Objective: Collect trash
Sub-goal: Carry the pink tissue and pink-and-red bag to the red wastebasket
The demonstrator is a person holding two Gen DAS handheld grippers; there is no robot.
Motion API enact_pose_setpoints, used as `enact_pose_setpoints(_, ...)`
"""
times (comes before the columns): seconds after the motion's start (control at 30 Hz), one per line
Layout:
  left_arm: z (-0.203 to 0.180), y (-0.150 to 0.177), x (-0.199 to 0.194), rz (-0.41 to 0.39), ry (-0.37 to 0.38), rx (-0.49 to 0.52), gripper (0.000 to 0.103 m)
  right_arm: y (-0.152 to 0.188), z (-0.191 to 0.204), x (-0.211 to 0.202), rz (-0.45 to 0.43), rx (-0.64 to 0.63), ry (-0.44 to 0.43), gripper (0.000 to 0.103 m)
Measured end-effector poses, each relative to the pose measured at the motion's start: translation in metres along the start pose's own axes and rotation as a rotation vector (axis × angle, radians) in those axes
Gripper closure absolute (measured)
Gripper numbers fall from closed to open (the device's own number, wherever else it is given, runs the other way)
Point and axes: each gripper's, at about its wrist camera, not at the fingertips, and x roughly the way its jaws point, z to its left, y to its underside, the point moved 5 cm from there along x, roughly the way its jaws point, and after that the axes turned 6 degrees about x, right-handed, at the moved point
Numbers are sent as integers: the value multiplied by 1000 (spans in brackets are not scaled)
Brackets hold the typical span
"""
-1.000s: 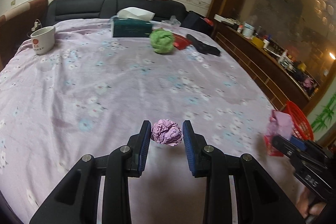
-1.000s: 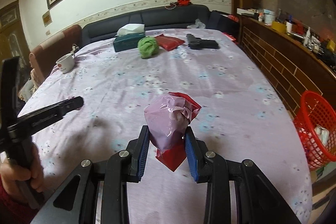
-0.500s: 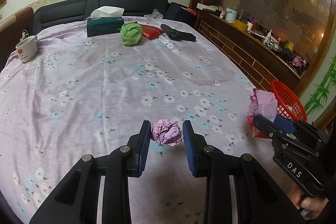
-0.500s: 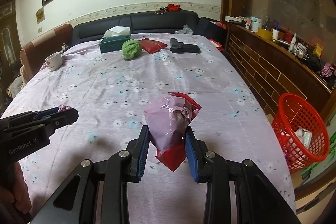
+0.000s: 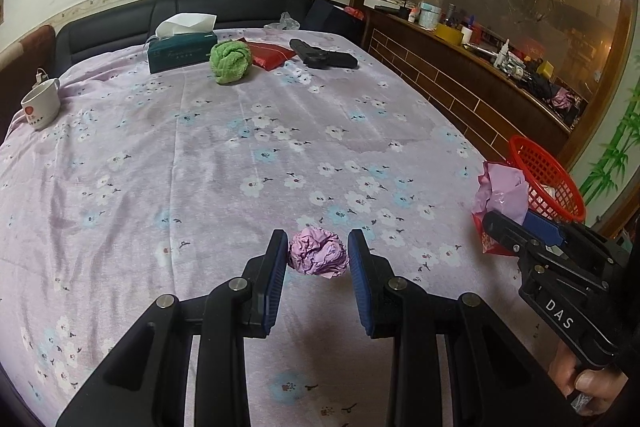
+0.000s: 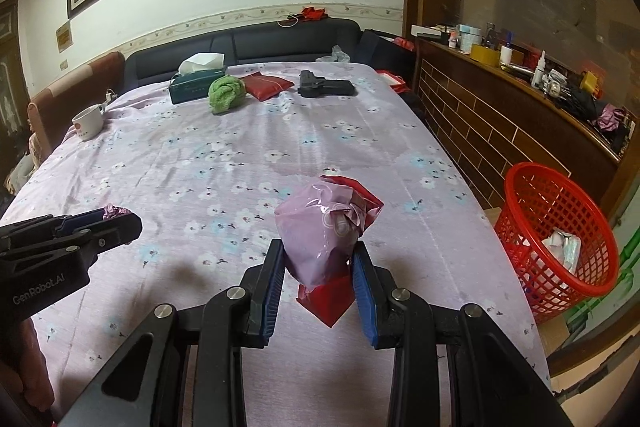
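My left gripper (image 5: 318,253) is shut on a crumpled purple paper ball (image 5: 318,254), held above the flowered tablecloth (image 5: 240,155). In the right wrist view that left gripper (image 6: 120,217) shows at the left with the purple ball (image 6: 116,212) at its tip. My right gripper (image 6: 319,269) is shut on a pink plastic bag with a red wrapper (image 6: 326,235), also lifted over the cloth. From the left wrist view the right gripper (image 5: 516,215) and its pink bag (image 5: 502,193) sit at the right, near the red mesh basket (image 5: 548,183). The basket (image 6: 556,227) stands on the floor beyond the table's right edge, with some trash inside.
At the far end lie a green tissue box (image 5: 182,53), a green balled cloth (image 5: 231,61), a red pouch (image 5: 269,55), a black pistol-shaped object (image 5: 322,57) and a white mug (image 5: 40,105). A dark sofa (image 6: 240,45) and a cluttered wooden counter (image 6: 540,95) border the table.
Both grippers have travelled to the right across the table with their trash still held. The red basket now looms larger and closer in both views.
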Motion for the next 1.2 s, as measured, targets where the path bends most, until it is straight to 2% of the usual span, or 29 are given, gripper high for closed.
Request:
enact_pose_setpoints(0.57,-31,-6,11,17,23,49,74,4,-26,0,4,30,32,68)
enact_pose_setpoints(1.2,-104,-29,32,35,104,148,74,2,-89,-7,-14,132,84,67)
